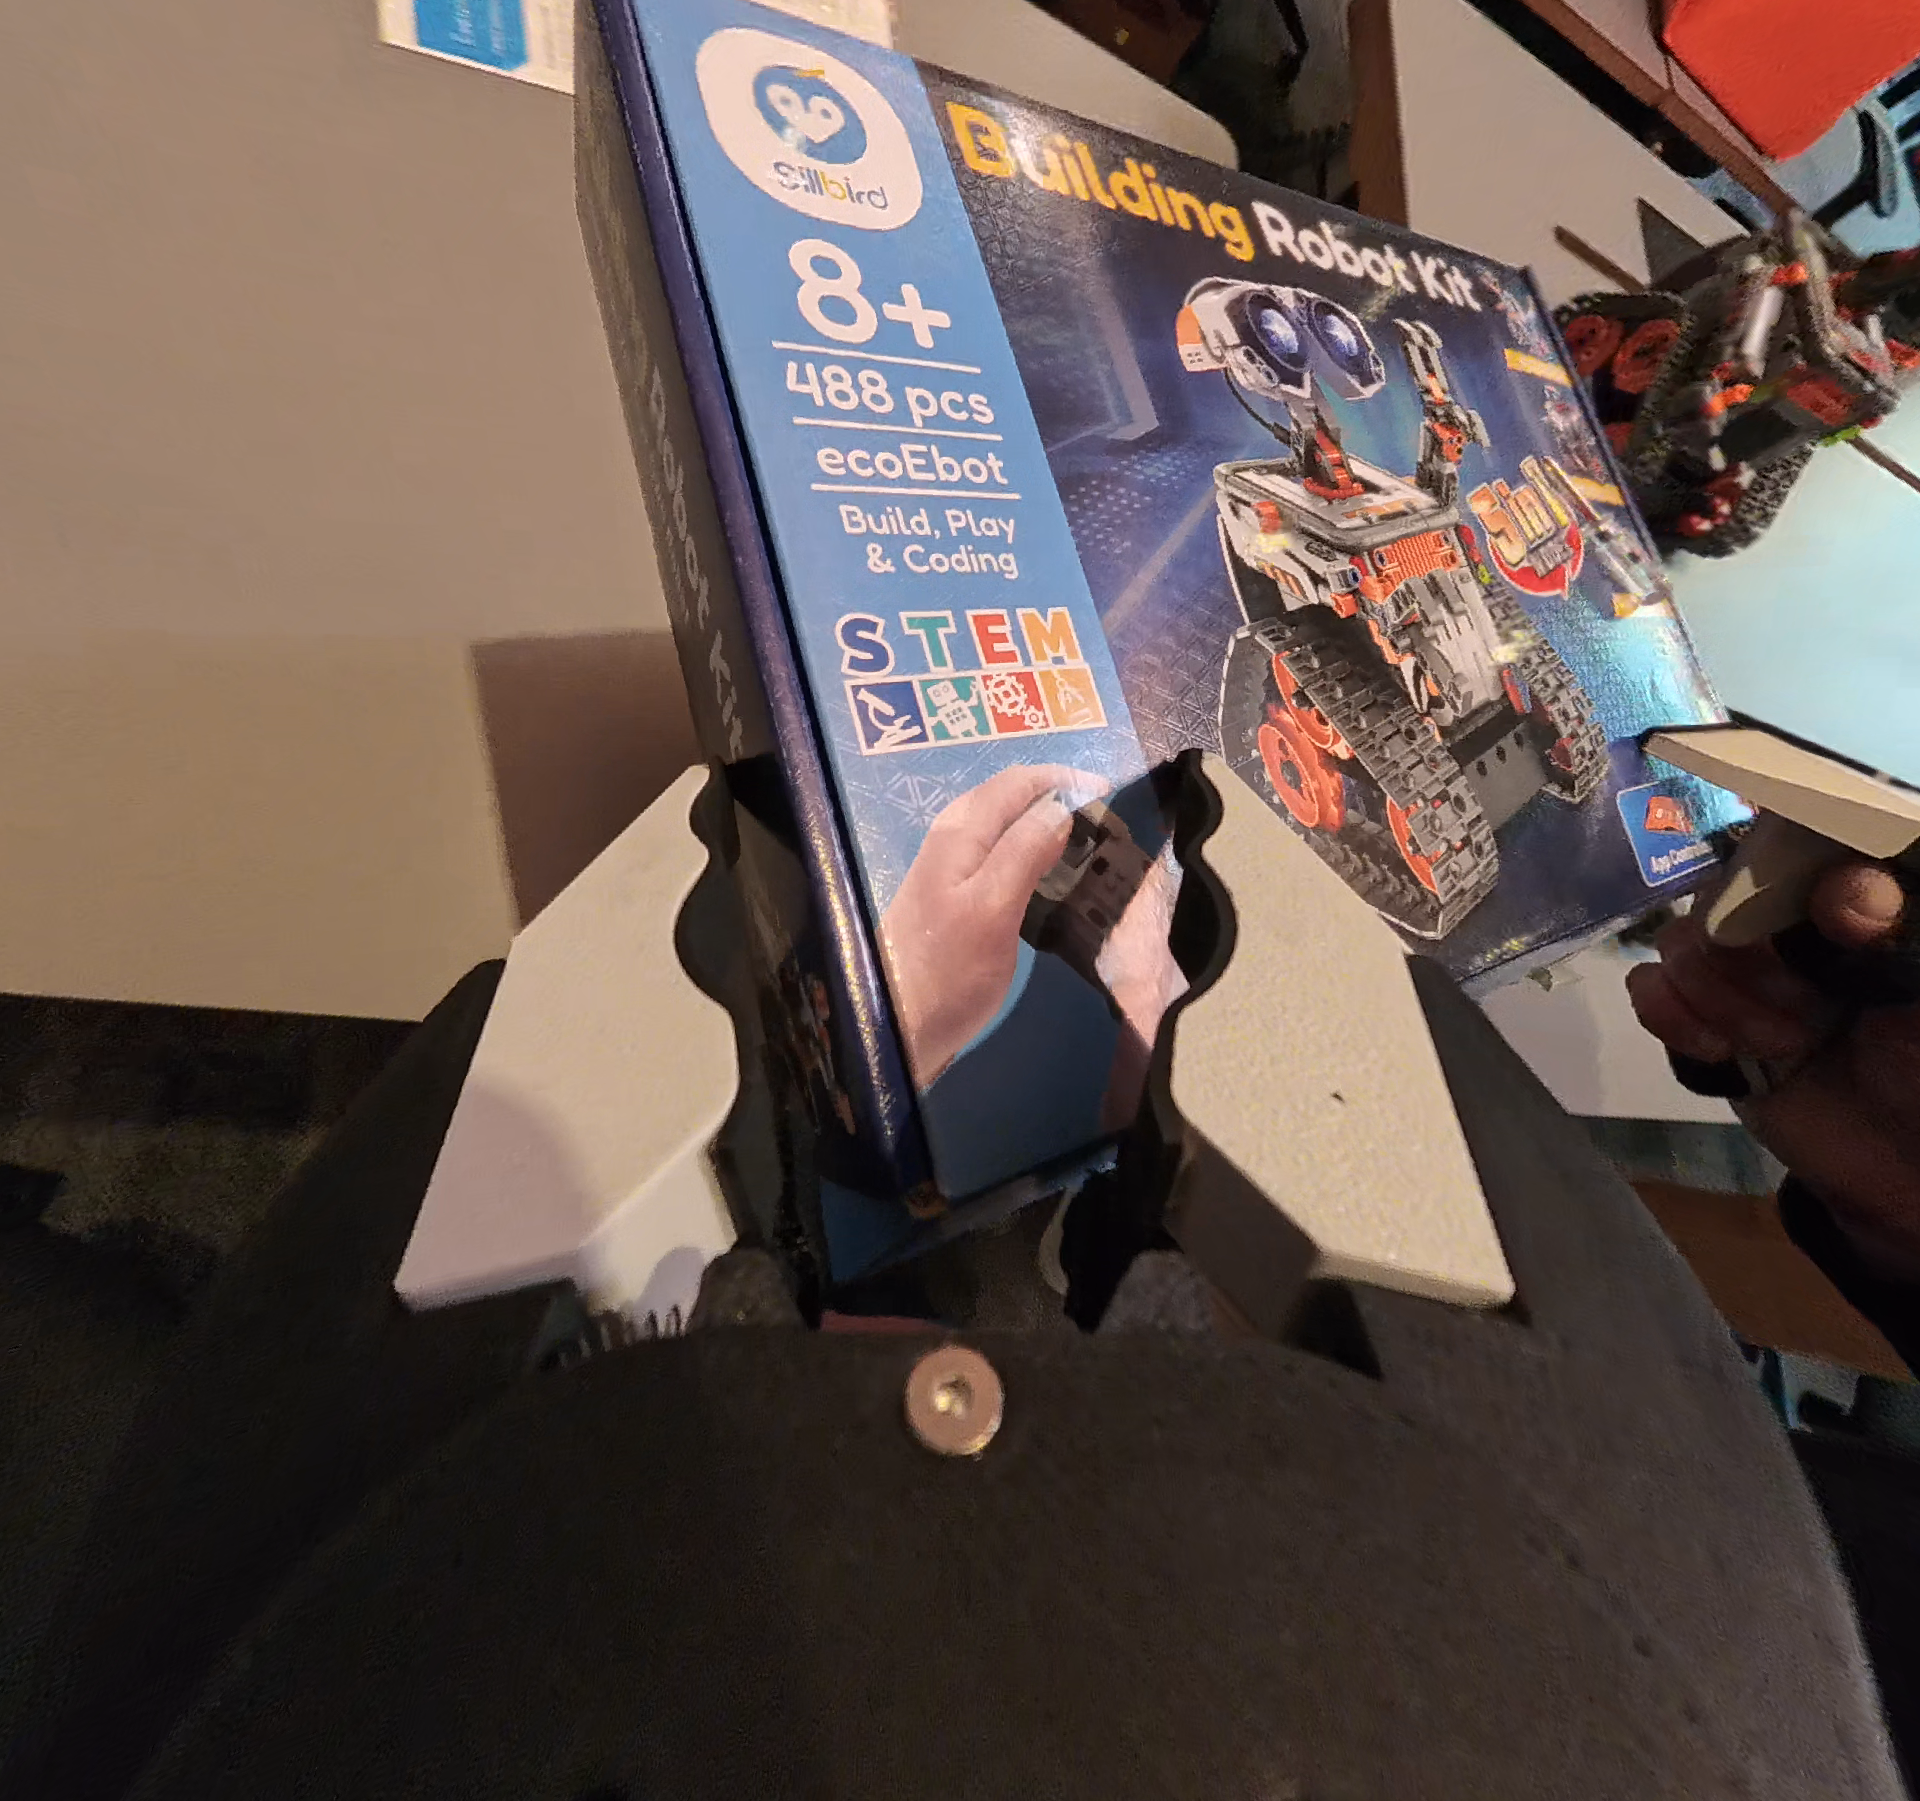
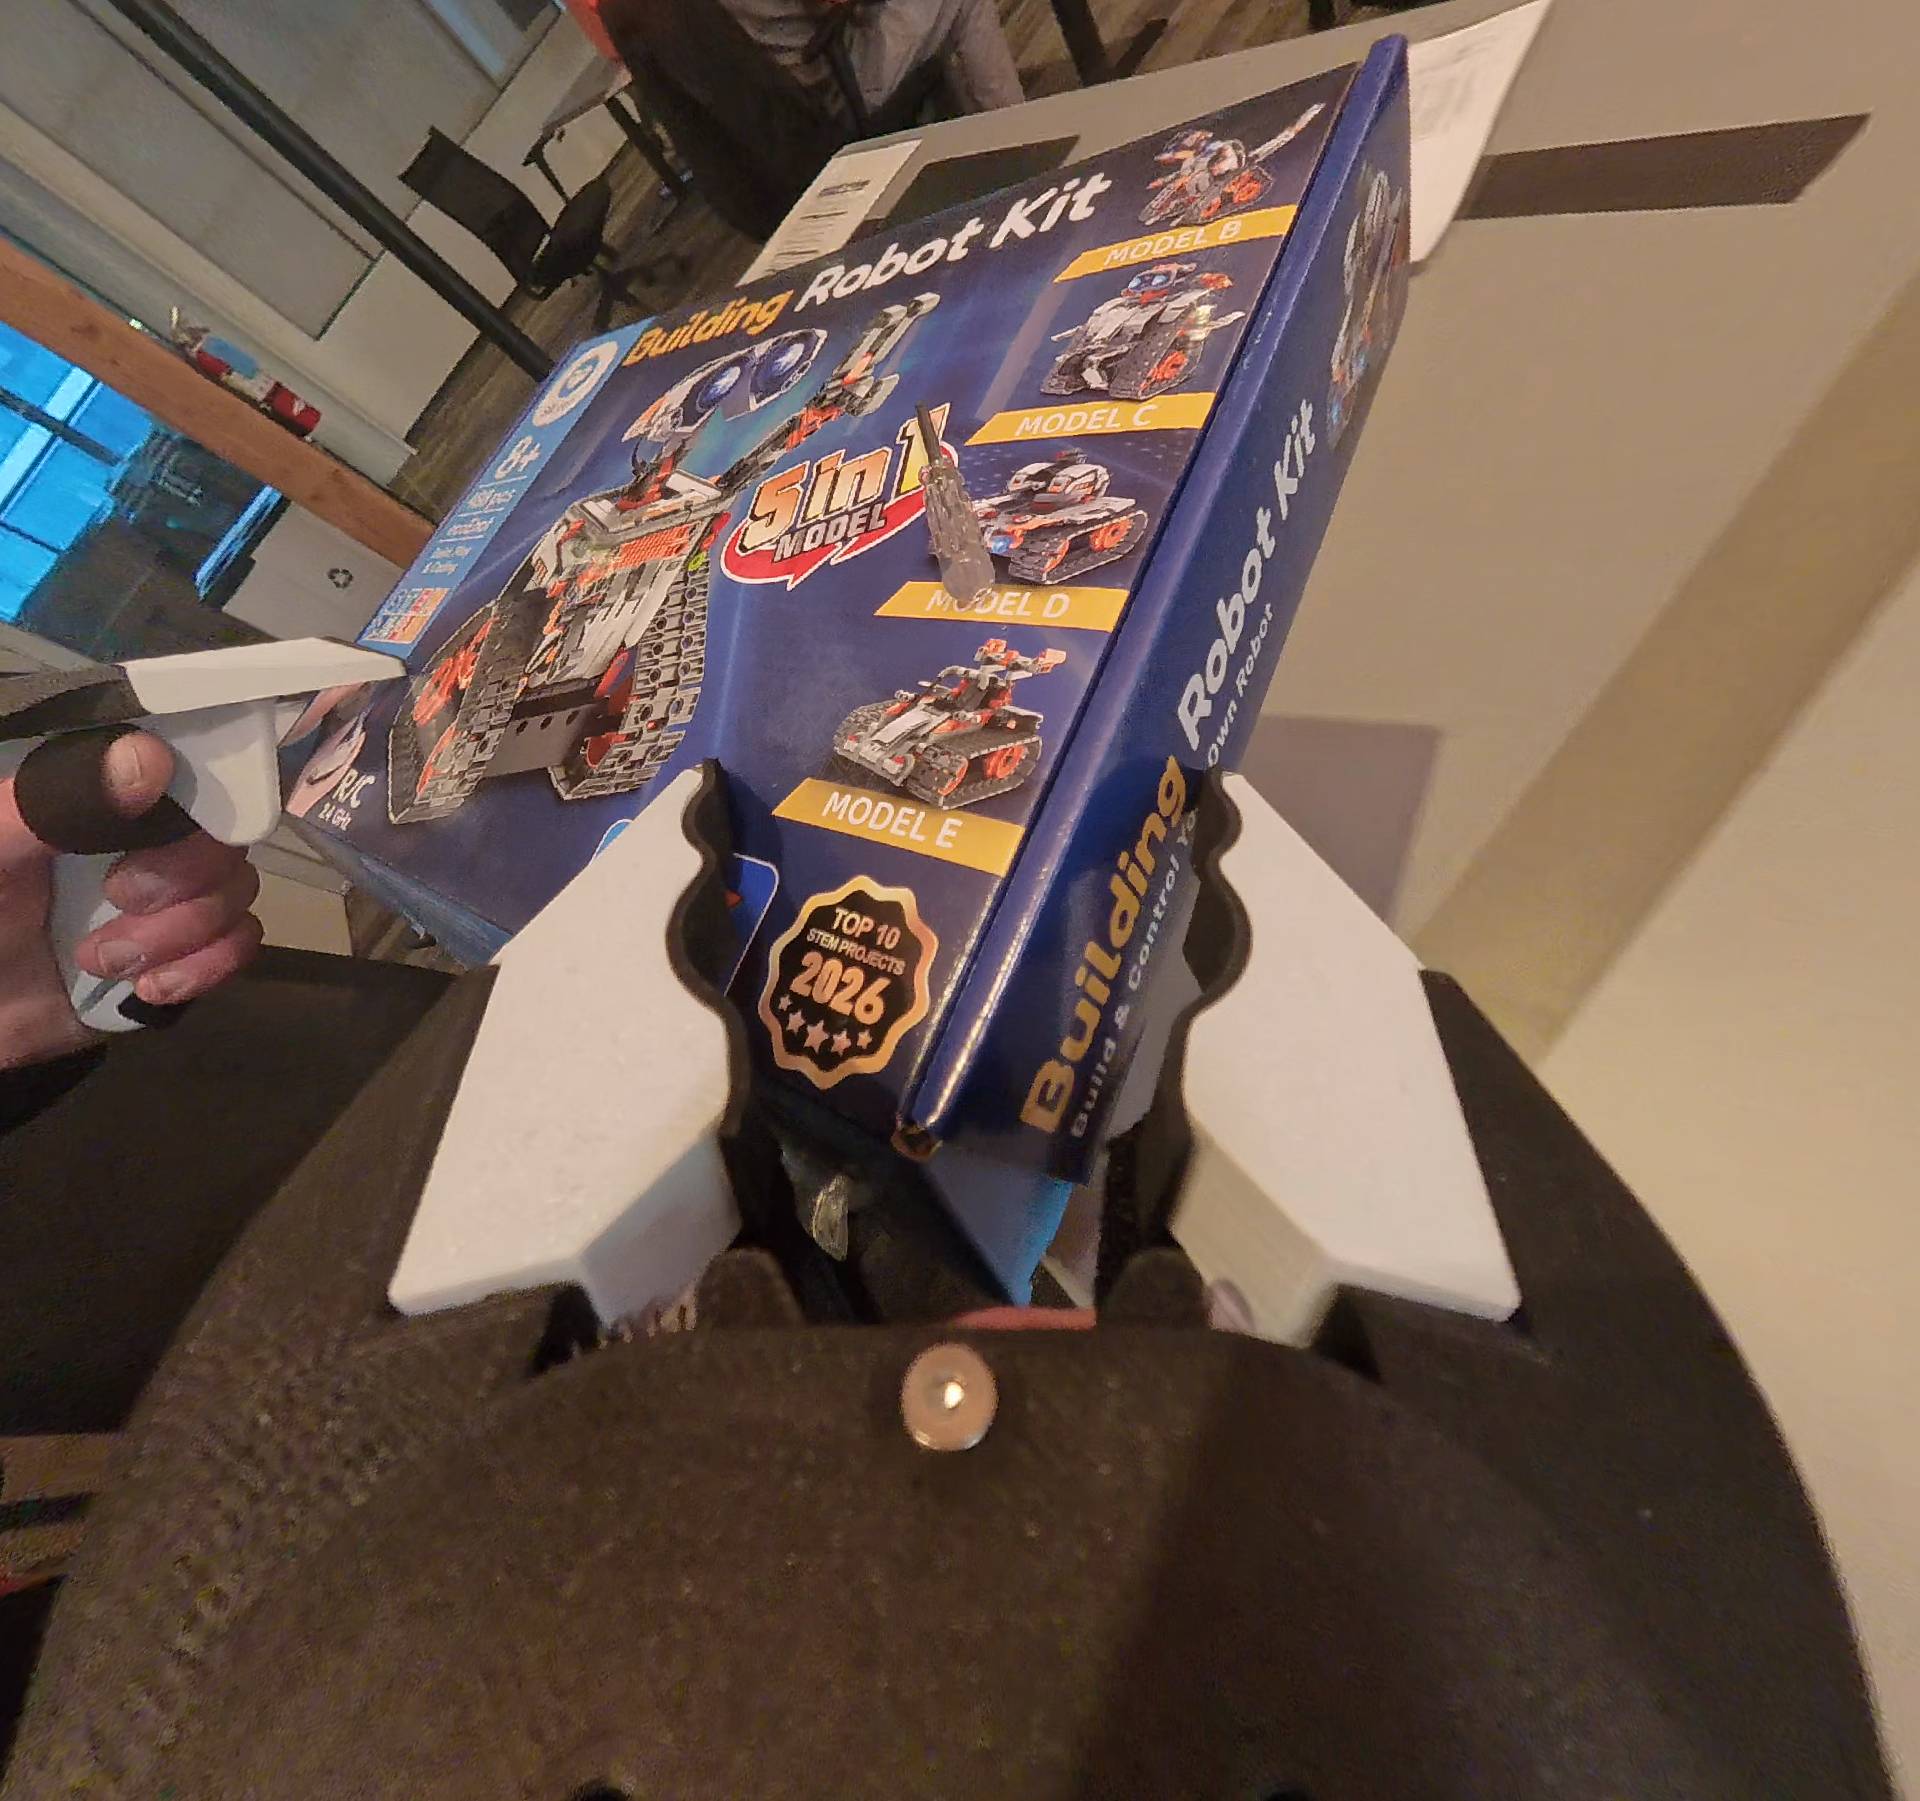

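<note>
We held flat dark-blue cardboard toy-kit box (image 1: 1195,525) aloft between both grippers, one at each end, to keep it level and clear of white table (image 1: 260,504).

Left gripper (image 1: 951,982): jaws closed onto box corner. Right gripper (image 2: 961,972): jaws clamped on opposite corner, spanning box thickness.

Box underside hidden. Pad contact deep between jaws shadowed. Small clear tool-like thing (image 2: 951,525) lay on lid, beyond right jaws; kind unclear.

Both wrist cameras look close along their tongs, sharing the blue box (image 1: 1195,525) from opposite ends.
</note>
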A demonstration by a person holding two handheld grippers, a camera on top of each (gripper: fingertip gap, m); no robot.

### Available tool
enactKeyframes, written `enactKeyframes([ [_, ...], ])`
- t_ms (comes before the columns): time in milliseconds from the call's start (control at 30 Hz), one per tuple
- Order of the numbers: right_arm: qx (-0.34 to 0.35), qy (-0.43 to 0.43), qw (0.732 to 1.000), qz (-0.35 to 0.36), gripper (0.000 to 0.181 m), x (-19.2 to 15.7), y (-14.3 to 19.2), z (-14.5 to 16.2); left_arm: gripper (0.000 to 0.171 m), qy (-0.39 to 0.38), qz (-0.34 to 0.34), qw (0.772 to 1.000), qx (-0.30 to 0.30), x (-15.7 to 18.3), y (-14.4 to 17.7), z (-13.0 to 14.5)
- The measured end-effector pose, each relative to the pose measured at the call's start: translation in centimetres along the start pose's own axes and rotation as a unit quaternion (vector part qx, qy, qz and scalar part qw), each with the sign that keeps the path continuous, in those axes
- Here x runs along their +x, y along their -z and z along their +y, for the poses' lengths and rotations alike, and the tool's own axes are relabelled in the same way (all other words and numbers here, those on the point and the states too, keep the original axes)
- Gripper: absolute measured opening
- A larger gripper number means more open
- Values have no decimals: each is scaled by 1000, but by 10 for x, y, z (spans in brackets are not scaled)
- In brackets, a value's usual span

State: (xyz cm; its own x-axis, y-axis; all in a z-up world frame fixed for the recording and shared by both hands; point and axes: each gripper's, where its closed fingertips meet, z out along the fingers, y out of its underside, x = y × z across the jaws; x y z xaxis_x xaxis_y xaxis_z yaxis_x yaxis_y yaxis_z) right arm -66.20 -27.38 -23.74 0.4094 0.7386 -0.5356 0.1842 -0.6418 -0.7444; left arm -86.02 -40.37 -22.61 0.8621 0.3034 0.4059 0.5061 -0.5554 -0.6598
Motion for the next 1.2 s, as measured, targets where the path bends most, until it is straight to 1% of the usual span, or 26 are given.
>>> enactKeyframes([
  [67,-3,6,1000,-9,87,-8,-22,5,82,10,-11,1000,14,-23,2,-3],
  [100,-7,5,1000,-15,87,-10,-35,10,82,5,-19,1000,18,-34,1,-3],
  [167,-16,-2,1000,-22,87,-10,-59,22,80,19,-26,999,23,-58,-2,-2],
  [367,-32,-9,999,-21,86,-1,-118,55,83,44,-33,998,9,-121,-38,24],
  [467,-42,-20,999,-13,85,9,-143,75,82,56,-29,998,14,-146,-56,34],
  [567,-56,-28,998,-6,86,16,-165,100,81,64,-32,997,0,-171,-73,48],
  [667,-67,-31,997,-1,86,24,-181,119,78,90,-29,995,-19,-193,-88,64],
  [733,-79,-14,997,3,87,29,-189,131,78,77,-36,996,-20,-201,-97,71],
  [800,-90,-9,996,7,87,35,-194,139,76,86,-36,996,-17,-207,-104,73],
  [867,-94,-3,996,8,87,37,-194,140,79,70,-35,997,-24,-208,-112,75],
  [1000,-127,4,992,21,90,38,-182,139,78,72,-12,997,-24,-208,-122,77],
  [1033,-135,9,991,17,97,34,-174,138,81,69,-23,997,-26,-210,-121,77],
  [1100,-153,30,988,-2,98,19,-153,138,82,59,-48,997,-18,-213,-114,72],
  [1200,-141,83,985,-60,79,-20,-100,124,84,21,-87,996,16,-205,-89,50],
])
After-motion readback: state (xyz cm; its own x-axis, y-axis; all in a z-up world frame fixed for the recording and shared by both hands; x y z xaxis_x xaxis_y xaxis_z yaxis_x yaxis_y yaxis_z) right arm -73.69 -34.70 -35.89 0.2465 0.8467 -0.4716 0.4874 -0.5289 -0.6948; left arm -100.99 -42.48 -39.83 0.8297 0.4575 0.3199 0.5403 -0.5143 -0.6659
